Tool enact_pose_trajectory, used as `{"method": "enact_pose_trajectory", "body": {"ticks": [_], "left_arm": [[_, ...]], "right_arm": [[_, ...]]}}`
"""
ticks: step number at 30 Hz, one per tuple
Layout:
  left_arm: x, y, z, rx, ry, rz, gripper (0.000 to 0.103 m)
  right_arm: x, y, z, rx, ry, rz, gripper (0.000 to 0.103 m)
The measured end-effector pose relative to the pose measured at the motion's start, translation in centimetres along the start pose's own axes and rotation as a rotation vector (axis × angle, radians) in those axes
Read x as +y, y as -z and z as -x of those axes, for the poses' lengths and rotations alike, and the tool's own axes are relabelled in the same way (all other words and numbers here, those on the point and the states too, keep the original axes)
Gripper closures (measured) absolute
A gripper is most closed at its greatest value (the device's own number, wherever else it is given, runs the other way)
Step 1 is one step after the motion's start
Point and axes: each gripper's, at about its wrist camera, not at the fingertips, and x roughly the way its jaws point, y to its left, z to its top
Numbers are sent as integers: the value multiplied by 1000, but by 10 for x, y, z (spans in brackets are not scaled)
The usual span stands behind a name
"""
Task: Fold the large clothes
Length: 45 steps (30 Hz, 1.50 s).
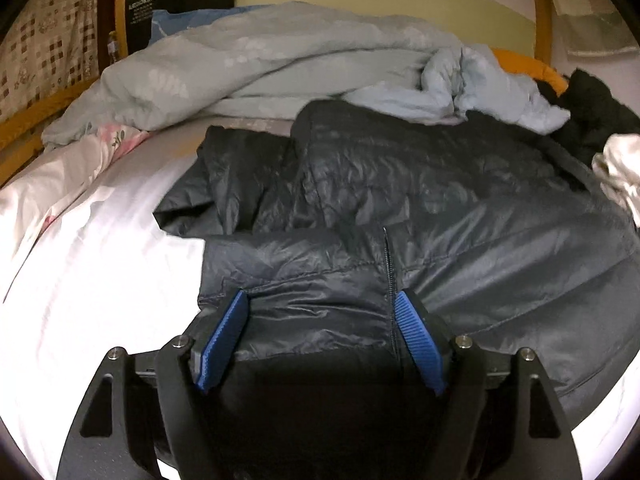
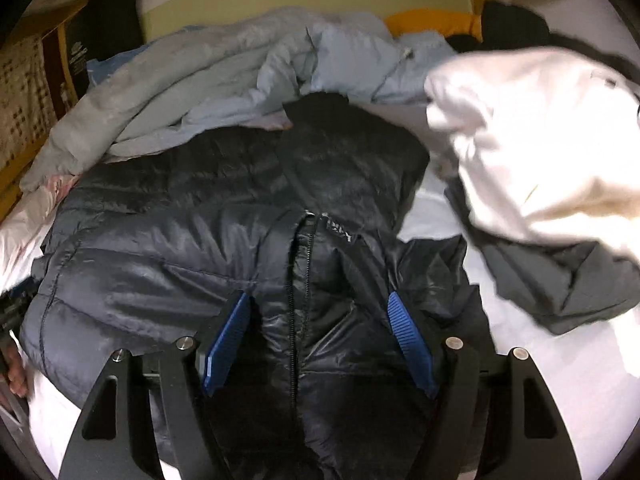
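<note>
A dark navy puffer jacket (image 1: pixel 400 208) lies spread on the white bed sheet (image 1: pixel 100 272), zipper side up. It also shows in the right wrist view (image 2: pixel 192 240), with its zipper (image 2: pixel 296 300) running down the middle. My left gripper (image 1: pixel 322 300) is open, its blue pads (image 1: pixel 226 340) either side of the jacket's near hem by the zipper. My right gripper (image 2: pixel 318 304) is open, its blue pads (image 2: pixel 412 344) astride the zipper over the jacket front. Neither holds fabric. A sleeve (image 1: pixel 224 184) is folded onto the jacket's left side.
A crumpled light-blue duvet (image 1: pixel 280 68) lies behind the jacket. A white garment (image 2: pixel 532 140) and a dark grey one (image 2: pixel 560 280) lie to the right. An orange pillow (image 2: pixel 432 20) and a wooden bed frame (image 1: pixel 24 136) are at the back and left.
</note>
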Motion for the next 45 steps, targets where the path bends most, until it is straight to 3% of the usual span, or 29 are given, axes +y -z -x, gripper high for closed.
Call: {"method": "enact_pose_trajectory", "body": {"ticks": [6,15,18,23,25,29,32,37,40,45], "left_arm": [[-1,2,1,-4,-11,-2,27],[2,3,3,-10,-12,14,25],[3,3,4,-13,-8,24,24],[8,3,10,-49,19,44,24],[9,3,13,-61,5,49,21],[8,2,9,-45,12,42,20],[12,1,14,-61,32,57,20],[25,-4,18,-30,130,105,16],[27,-4,34,-68,91,93,16],[33,0,61,-94,90,85,16]], "right_arm": [[-3,2,-8,4,1,-16,29],[4,1,30,-144,-23,-13,29],[8,2,38,-178,-8,3,24],[16,3,43,-180,-18,36,23],[19,4,45,-188,-4,42,17],[19,12,44,-190,23,-26,12],[25,16,41,-184,20,-6,12],[34,17,49,-228,66,48,11],[38,17,48,-204,42,50,11],[48,16,65,-254,58,76,11]]}}
